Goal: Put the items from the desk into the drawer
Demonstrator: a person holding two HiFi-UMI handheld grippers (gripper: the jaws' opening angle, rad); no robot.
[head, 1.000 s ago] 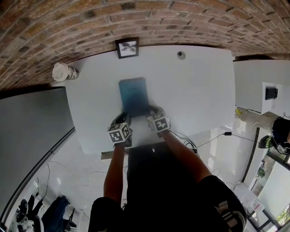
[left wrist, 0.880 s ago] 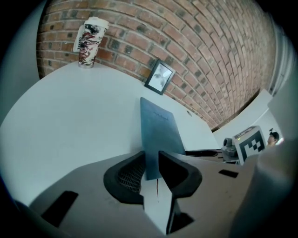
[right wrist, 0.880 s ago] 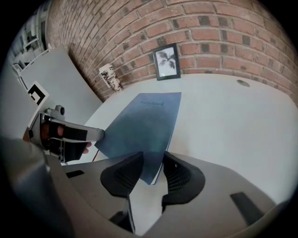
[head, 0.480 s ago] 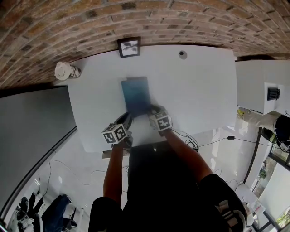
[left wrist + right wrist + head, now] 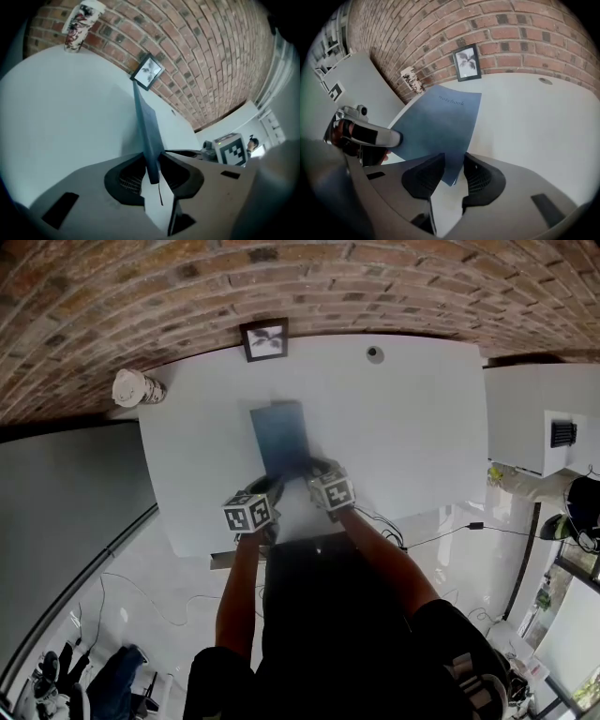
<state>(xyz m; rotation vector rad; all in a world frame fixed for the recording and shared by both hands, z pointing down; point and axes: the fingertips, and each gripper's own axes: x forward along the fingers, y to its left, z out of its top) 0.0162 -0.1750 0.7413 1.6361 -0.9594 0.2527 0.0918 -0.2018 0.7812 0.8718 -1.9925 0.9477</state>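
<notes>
A thin blue notebook [image 5: 280, 437] sits over the middle of the white desk [image 5: 403, 437], its near end raised. My left gripper [image 5: 265, 487] is shut on the near left corner; in the left gripper view the notebook [image 5: 146, 131] runs edge-on between the jaws of the left gripper [image 5: 152, 161]. My right gripper [image 5: 313, 471] is shut on the near right corner; in the right gripper view the cover [image 5: 436, 122] fans out from the right gripper [image 5: 453, 161]. A strip of the drawer [image 5: 234, 561] shows under the desk's near edge.
A framed picture [image 5: 263, 338] leans on the brick wall at the back. A patterned paper cup [image 5: 132, 387] stands at the back left corner. A round cable grommet [image 5: 374, 353] is at the back right. A white cabinet [image 5: 539, 423] stands to the right; cables lie on the floor.
My left gripper swung a little out to the left and came back. The notebook and the right gripper have barely shifted.
</notes>
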